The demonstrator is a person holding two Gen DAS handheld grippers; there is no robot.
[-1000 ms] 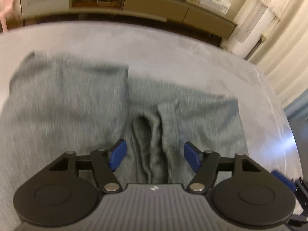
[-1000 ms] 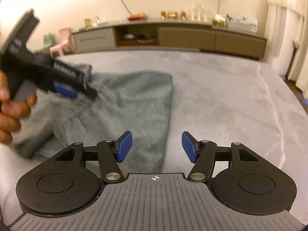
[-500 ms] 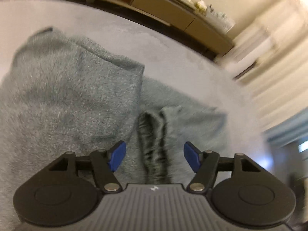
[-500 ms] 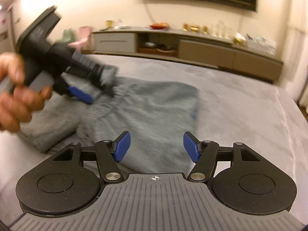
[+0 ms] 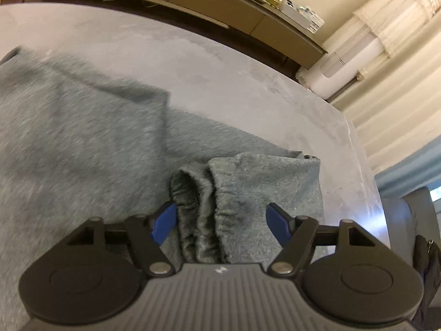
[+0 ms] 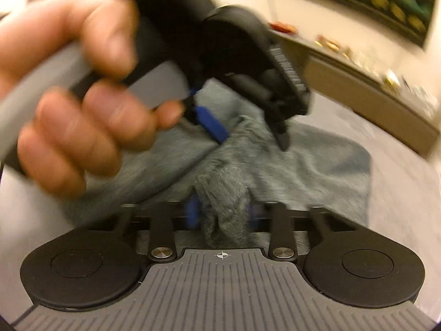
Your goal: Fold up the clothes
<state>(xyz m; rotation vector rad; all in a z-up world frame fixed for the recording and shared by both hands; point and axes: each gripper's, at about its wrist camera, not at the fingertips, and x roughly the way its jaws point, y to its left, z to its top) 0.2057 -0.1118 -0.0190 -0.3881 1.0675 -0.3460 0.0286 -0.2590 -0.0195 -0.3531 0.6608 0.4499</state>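
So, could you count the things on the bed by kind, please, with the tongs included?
Grey sweatpants: 1
Tongs: 2, the left tongs open around the elastic waistband, the right tongs shut on a bunch of the grey cloth
Hand holding the left tongs: 1
Total: 4

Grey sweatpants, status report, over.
Left gripper open over the elastic cuffs. Right gripper shut on a bunch of the grey sweatpants. Nothing blocking on the bed.
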